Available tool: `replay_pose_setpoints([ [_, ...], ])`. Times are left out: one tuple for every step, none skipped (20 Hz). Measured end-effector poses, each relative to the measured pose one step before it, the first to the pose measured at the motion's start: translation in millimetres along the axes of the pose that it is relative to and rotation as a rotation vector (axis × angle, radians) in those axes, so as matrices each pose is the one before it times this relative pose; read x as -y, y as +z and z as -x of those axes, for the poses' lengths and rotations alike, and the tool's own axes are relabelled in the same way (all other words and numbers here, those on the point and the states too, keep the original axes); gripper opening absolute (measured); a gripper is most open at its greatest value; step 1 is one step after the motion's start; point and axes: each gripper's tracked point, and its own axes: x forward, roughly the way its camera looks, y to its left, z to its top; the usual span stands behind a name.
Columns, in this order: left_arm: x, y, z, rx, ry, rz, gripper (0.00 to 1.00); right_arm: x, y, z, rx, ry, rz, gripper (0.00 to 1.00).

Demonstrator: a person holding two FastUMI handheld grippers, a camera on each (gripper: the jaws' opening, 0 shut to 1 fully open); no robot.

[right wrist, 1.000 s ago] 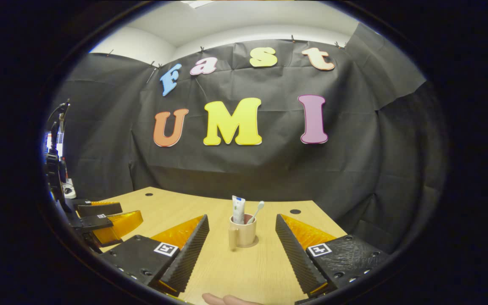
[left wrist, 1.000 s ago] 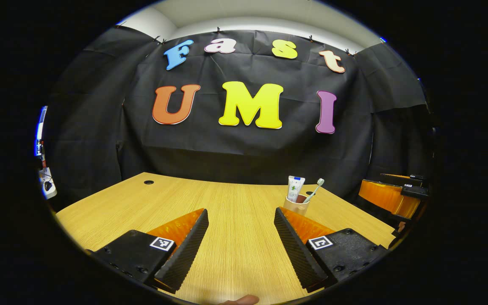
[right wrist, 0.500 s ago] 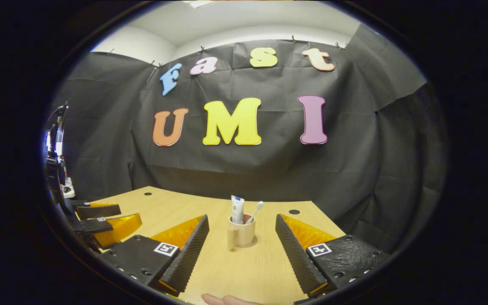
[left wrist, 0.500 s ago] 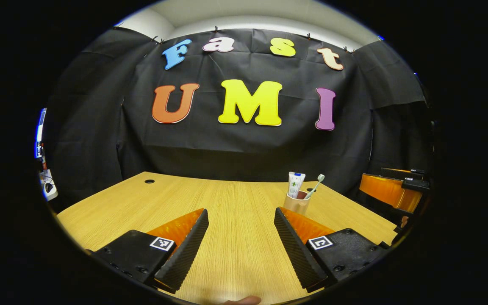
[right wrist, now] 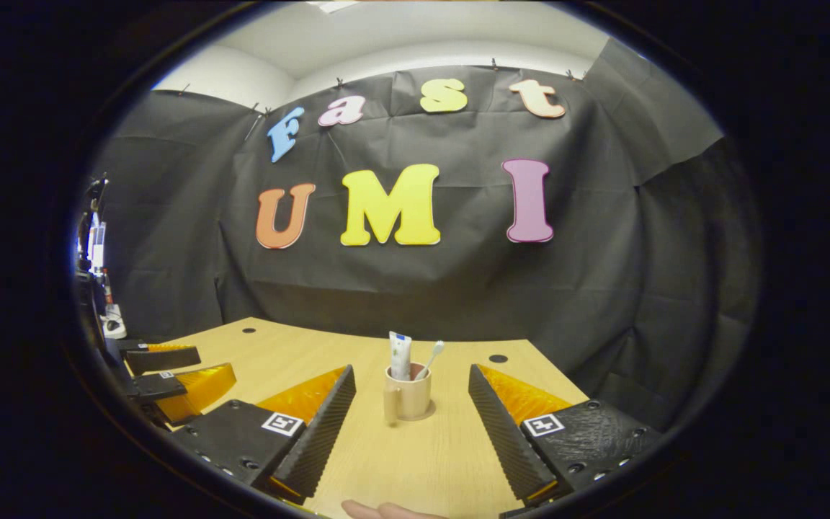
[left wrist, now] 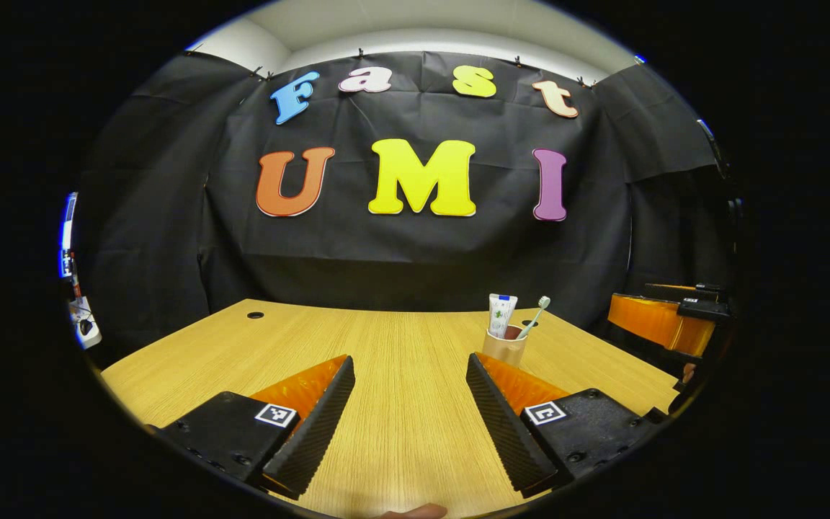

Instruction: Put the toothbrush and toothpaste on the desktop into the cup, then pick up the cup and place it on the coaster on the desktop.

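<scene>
Left gripper (left wrist: 409,404): jaws spread wide, empty, low over the desk (left wrist: 242,353). The cup (left wrist: 504,347) stands ahead, just past the right finger's tip, well clear of both pads. Toothpaste (left wrist: 501,315) and toothbrush (left wrist: 534,316) stand upright inside it. Right gripper (right wrist: 409,414): jaws likewise parted, holding nothing; the cup (right wrist: 409,393) stands centred ahead of the gap, on the coaster (right wrist: 426,416), handle facing left. Against the earlier frames, the cup sits slightly farther off in the right gripper view; both grippers have shifted only slightly.
</scene>
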Motion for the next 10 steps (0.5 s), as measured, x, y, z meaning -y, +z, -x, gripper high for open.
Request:
replay_pose_setpoints([
  [1.39, -1.34, -0.48, -0.00105, -0.00231, 0.00237, 0.99, -0.67, -0.46, 0.25, -0.00087, 0.00357, 0.00133, 0.95],
  [1.26, -0.58, 0.02, -0.00358, -0.00186, 0.00190, 0.99, -0.36, -0.60, 0.24, -0.00046, 0.00105, 0.00199, 0.95],
  [0.35, -1.22, -0.37, -0.00216, -0.00144, 0.00135, 0.99, -0.11, 0.01, 0.25, 0.00036, -0.00102, 0.00271, 0.95],
  [0.69, -0.24, -0.35, -0.00154, -0.00251, -0.00060, 0.99, -0.39, -0.37, -1.37, -0.00058, -0.00043, 0.00228, 0.95],
  [1.24, -0.84, -1.32, -0.00088, -0.00047, -0.00095, 0.99, 0.33, -0.73, -0.29, -0.00188, -0.00089, 0.00026, 0.95],
  [0.94, -0.60, -0.64, -0.00182, -0.00004, -0.00212, 0.99, 0.48, -0.46, -0.35, -0.00130, 0.00046, -0.00118, 0.95],
  [0.58, -0.37, 0.41, -0.00073, -0.00021, -0.00239, 0.99, 0.69, -0.03, 0.01, -0.00139, -0.00089, -0.00200, 0.95],
  [0.00, -0.20, 0.23, 0.00017, -0.00042, -0.00133, 0.99, 0.70, -0.16, -0.26, -0.00021, -0.00175, -0.00084, 0.95],
  [0.87, -0.49, -0.41, -0.00106, -0.00094, -0.00112, 0.99, 0.60, 0.58, -0.09, 0.00072, -0.00201, -0.00028, 0.95],
  [0.10, -0.25, 0.02, -0.00067, -0.00077, 0.00040, 0.99, 0.31, 0.55, -0.08, 0.00137, -0.00208, -0.00164, 0.95],
])
